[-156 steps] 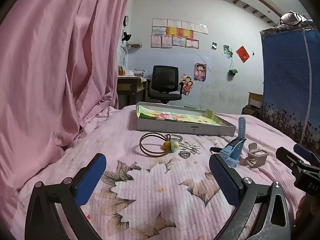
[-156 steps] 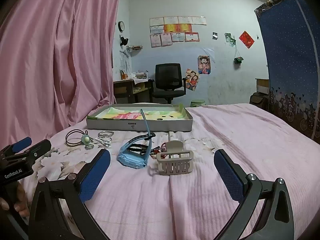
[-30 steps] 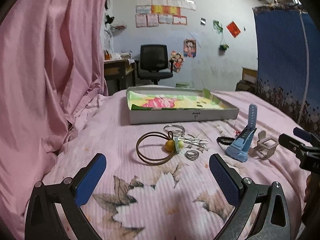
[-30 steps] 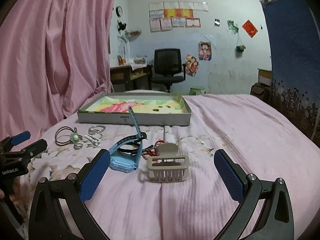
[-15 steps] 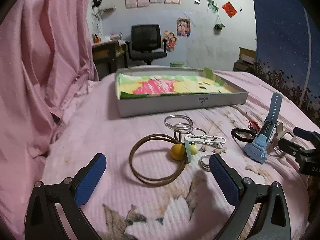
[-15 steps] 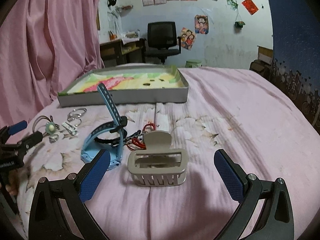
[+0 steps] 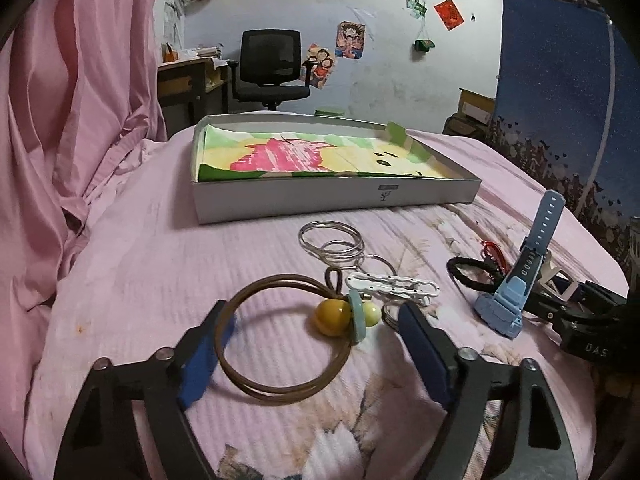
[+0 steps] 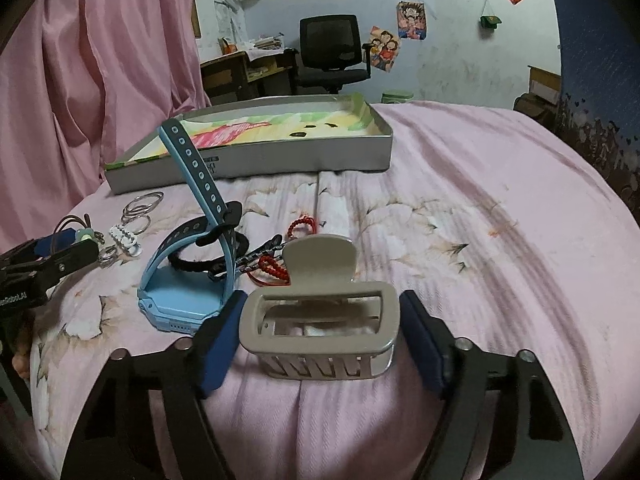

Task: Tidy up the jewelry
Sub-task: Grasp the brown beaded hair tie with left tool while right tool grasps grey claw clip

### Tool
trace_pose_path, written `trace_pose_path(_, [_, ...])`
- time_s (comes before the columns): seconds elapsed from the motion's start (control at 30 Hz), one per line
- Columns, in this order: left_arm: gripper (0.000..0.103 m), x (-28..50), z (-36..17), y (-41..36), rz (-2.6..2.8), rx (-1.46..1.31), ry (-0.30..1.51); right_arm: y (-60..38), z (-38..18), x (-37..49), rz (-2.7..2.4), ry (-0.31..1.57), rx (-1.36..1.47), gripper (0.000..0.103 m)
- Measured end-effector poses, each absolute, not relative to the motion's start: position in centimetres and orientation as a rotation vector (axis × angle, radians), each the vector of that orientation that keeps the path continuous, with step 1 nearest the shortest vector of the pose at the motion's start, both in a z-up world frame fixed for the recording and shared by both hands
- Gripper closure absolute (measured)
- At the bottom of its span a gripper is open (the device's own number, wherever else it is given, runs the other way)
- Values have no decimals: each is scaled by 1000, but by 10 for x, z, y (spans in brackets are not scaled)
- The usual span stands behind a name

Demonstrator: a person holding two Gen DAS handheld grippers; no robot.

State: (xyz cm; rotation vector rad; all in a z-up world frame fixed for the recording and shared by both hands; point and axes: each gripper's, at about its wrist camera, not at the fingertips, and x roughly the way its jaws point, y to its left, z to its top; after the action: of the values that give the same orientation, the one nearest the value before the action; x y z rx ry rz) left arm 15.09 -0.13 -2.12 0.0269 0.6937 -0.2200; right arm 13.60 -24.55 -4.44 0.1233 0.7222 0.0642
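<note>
Jewelry lies on a pink bed in front of a shallow grey box [image 7: 332, 198]. My left gripper [image 7: 316, 344] is open, its pads on either side of a brown hair tie with a yellow bead [image 7: 280, 336]. Silver rings [image 7: 332, 240] and a white clip [image 7: 392, 286] lie just beyond. My right gripper [image 8: 320, 328] is open, its pads on either side of a beige claw clip [image 8: 320, 320]. A blue watch [image 8: 188, 272], a black band [image 8: 192, 264] and a red cord [image 8: 276, 266] lie to its left.
The box [image 8: 256, 152] has a colourful picture lining. A pink curtain [image 7: 72, 112] hangs at the left. A blue curtain [image 7: 560, 92] hangs at the right. An office chair [image 7: 272, 68] and a desk [image 7: 188, 80] stand behind the bed.
Both grippers moved forward and down and narrowed. The left now straddles the brown hair tie, the right now straddles the beige claw clip.
</note>
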Motion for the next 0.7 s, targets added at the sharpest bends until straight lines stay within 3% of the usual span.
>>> trace_pose_path(0.17, [40, 148, -23, -8, -225, 49, 690, -242, -48, 134, 81, 720, 117, 45])
trace_pose_path(0.57, [74, 142, -22, -26, -247, 124, 676, -235, -48, 127, 122, 691, 102, 45])
trace_pose_path(0.7, [74, 138, -22, -30, -245, 143, 663, -235, -48, 126, 134, 684, 99, 45])
